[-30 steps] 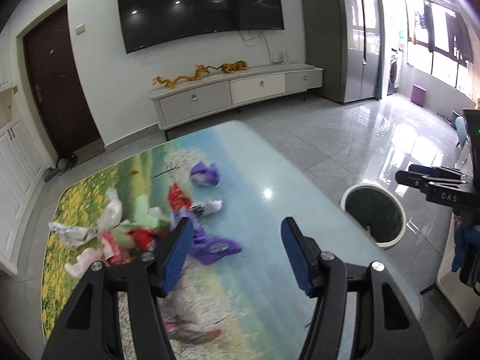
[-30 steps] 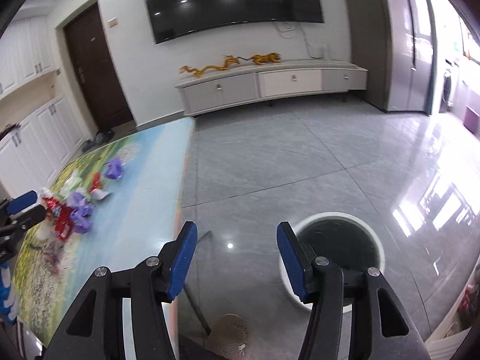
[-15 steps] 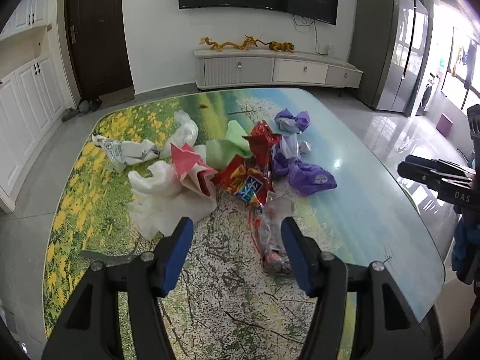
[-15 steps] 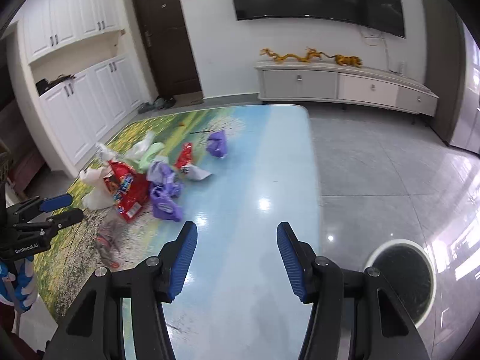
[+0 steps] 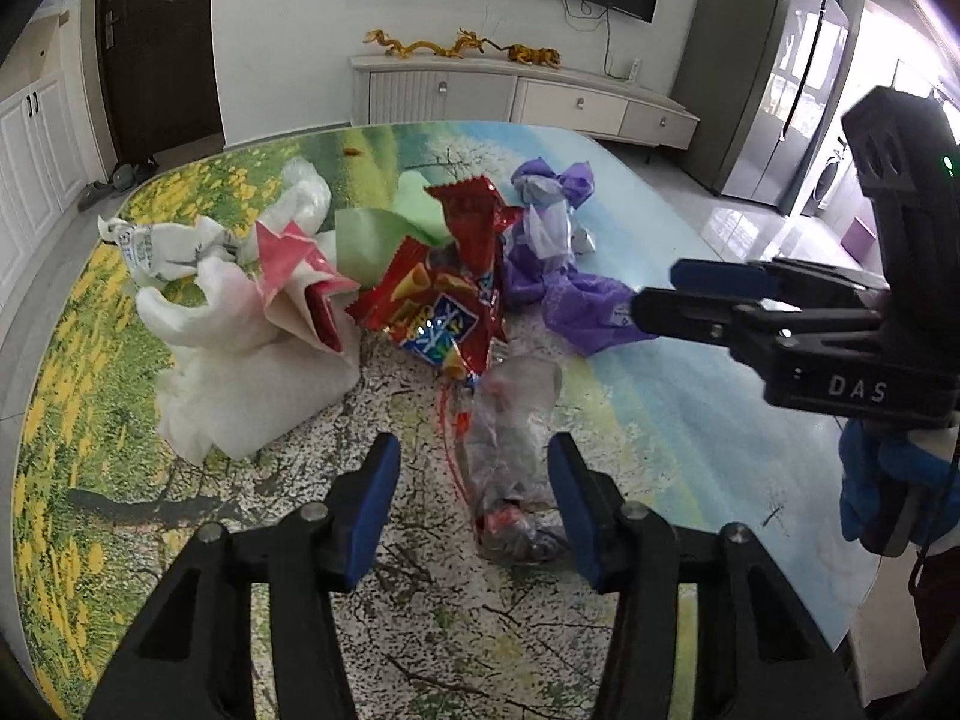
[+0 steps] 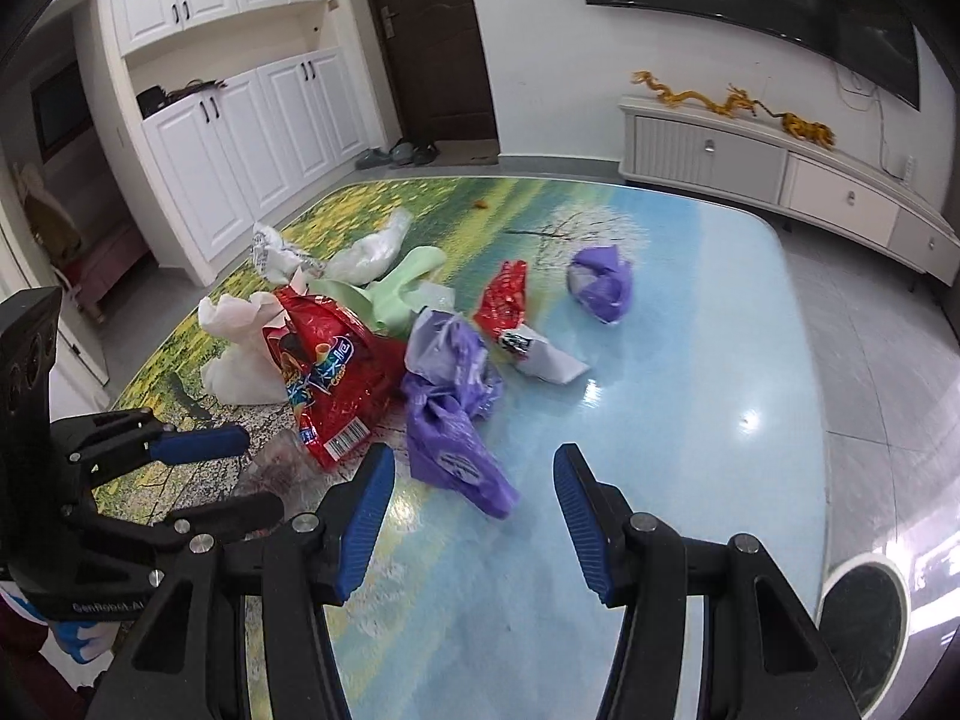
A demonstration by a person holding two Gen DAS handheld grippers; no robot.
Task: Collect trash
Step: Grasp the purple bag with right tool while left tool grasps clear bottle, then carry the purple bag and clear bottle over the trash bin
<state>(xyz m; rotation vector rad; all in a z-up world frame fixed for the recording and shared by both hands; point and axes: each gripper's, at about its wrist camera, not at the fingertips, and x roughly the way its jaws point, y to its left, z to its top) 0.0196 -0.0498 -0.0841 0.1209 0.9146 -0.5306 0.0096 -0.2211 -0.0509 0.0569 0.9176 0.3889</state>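
A heap of trash lies on the picture-printed table (image 5: 690,420): a clear plastic wrapper (image 5: 510,444), a red snack bag (image 5: 438,306), white bags (image 5: 240,360), green paper (image 5: 390,216) and purple bags (image 5: 576,306). My left gripper (image 5: 471,504) is open, its jaws on either side of the clear wrapper. My right gripper (image 6: 474,516) is open and empty, just short of a purple bag (image 6: 456,450). It also shows in the left wrist view (image 5: 678,294), beside the purple bags. The red snack bag (image 6: 330,372) shows in the right wrist view too.
A round bin (image 6: 864,606) stands on the floor off the table's right edge. A white TV cabinet (image 5: 516,96) runs along the far wall under the TV. White cupboards (image 6: 240,138) and a dark door (image 6: 426,42) are at the left.
Both grippers have swung from the bin side toward the trash heap and moved closer. My left gripper now straddles the clear wrapper; my right one has come up to the purple bag.
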